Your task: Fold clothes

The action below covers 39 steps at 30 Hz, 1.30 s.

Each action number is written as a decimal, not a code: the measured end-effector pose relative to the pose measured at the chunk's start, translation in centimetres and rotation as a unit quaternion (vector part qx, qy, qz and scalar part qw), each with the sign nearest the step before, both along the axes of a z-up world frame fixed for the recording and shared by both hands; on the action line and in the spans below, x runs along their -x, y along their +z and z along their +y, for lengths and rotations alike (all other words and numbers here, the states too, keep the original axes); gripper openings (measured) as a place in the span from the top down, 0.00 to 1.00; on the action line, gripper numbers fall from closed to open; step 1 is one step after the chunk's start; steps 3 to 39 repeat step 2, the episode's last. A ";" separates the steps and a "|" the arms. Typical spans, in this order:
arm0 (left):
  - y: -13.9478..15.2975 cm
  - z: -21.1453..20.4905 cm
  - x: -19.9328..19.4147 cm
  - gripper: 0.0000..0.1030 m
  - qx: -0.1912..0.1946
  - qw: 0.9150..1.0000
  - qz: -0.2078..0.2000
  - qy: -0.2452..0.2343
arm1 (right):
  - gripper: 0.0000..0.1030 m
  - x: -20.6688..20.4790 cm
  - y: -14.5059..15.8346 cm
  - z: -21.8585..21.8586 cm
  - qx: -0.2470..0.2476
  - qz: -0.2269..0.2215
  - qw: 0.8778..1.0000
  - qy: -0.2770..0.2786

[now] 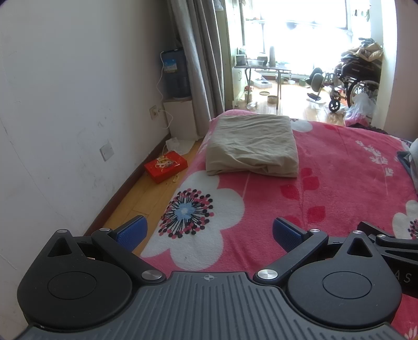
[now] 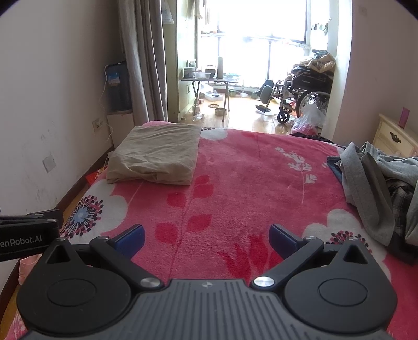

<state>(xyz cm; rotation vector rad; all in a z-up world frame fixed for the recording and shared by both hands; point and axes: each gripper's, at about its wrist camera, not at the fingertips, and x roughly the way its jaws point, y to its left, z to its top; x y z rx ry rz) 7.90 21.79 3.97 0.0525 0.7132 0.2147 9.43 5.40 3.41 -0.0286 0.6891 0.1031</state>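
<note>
- My left tool [image 1: 207,231] and right tool [image 2: 206,236] both gape, empty.
- Folded beige cloth bundle [image 1: 252,146] lies ahead; rumpled grey clothes heap [image 2: 376,183] sits right.

A white scuffed wall [image 1: 65,104] and grey curtain [image 1: 201,65] flank a bright sunlit window [image 2: 261,23], with a wheelchair [image 2: 303,99] on the wooden floor [image 2: 245,115] beyond.

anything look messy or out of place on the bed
Yes: the pile of unfolded clothes is heaped at the blanket's right edge, while the beige folded piece lies flat at the far left.
</note>
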 end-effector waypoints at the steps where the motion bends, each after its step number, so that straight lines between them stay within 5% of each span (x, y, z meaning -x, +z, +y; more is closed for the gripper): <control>1: 0.0 0.0 0.0 0.00 0.000 1.000 0.000 0.000 | 0.00 0.0 0.0 0.0 0.000 0.000 1.000 0.000; 39: 0.0 0.0 0.0 0.00 0.000 1.000 0.000 0.000 | 0.00 0.0 0.0 0.0 0.000 0.000 1.000 -0.001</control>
